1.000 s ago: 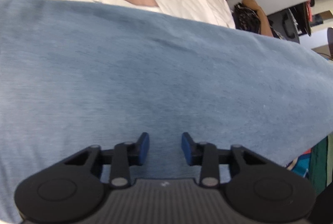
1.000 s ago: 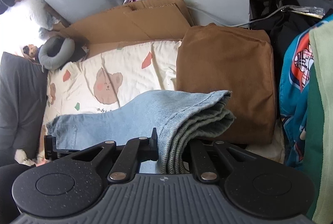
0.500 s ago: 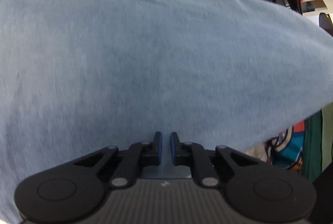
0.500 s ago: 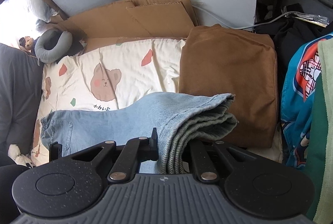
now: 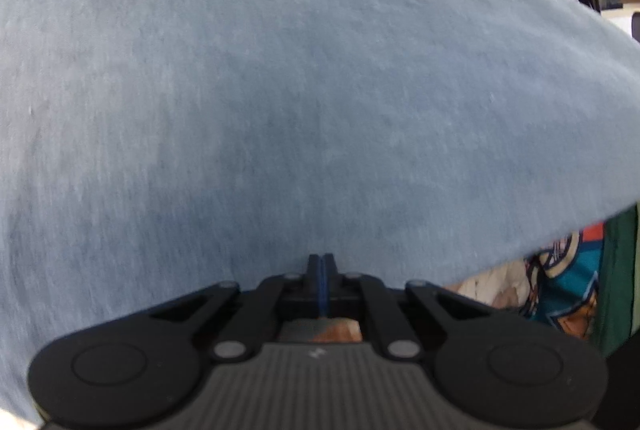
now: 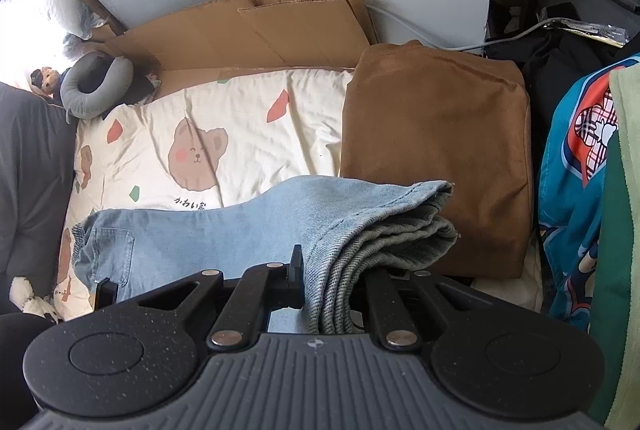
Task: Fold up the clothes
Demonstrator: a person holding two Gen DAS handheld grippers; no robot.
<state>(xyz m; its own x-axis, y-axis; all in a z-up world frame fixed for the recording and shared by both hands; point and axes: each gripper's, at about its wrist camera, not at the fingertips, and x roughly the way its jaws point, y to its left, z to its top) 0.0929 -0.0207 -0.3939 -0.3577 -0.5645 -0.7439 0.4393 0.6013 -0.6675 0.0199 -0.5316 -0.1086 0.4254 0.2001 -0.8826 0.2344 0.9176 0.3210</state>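
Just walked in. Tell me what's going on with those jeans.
A person is folding jeans on a bear-print sheet. The right hand-held gripper is clamped on the bunched leg hems, which are lifted off the sheet. The left hand-held gripper has its fingers fully together low against the denim; whether any fabric is pinched cannot be told. A folded brown garment lies alongside.

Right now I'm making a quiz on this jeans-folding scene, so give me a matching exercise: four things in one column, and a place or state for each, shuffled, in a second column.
Things:
1. jeans
2. brown cushion
3. neck pillow
4. left gripper

Places or states:
A. shut, nothing seen between its pads
B. grey, at the sheet's far left corner
C. hem end bunched in the right gripper
D. on the sheet, right of the bear print

Pairs: 1-C, 2-D, 3-B, 4-A
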